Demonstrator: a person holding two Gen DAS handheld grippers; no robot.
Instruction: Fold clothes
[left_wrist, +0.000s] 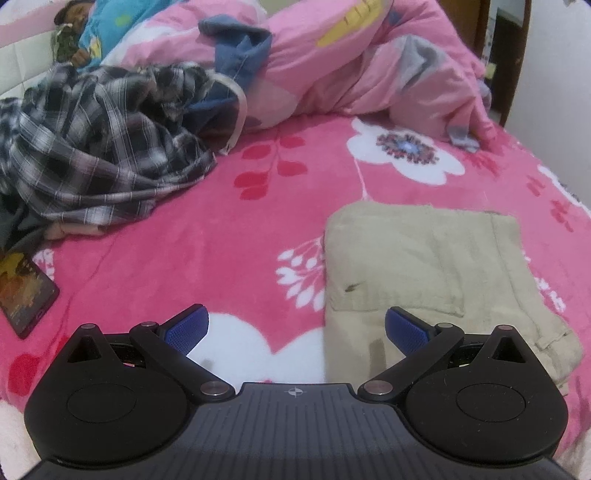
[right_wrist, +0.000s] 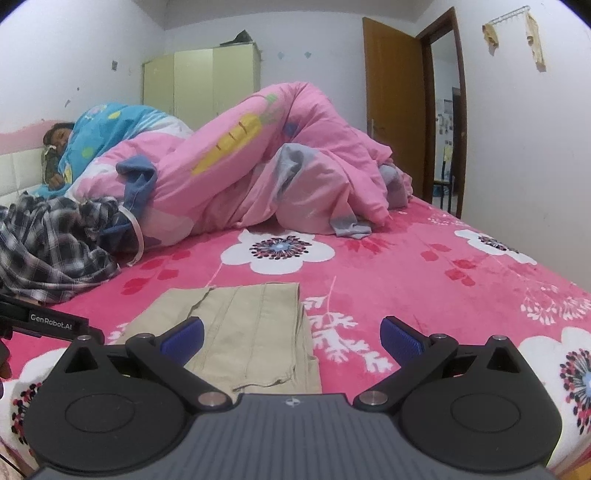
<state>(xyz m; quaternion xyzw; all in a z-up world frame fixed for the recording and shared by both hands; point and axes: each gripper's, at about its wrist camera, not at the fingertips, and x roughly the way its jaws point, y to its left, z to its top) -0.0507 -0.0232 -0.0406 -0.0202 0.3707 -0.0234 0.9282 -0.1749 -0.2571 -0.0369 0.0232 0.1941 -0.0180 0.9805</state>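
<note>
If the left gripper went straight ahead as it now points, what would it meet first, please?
Probably the pink bedspread, just left of the folded khaki trousers; the left gripper is open, though depth is unclear.

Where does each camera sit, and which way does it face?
Left wrist: on the left gripper, looking down over the bed at the folded khaki trousers; open jaws show.
Right wrist: on the right gripper, lower, facing across the bed to the door; open jaws show.
Shared: trousers, plaid shirt, pink quilt.

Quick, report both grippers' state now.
Left gripper: open, holding nothing.
Right gripper: open, holding nothing.
</note>
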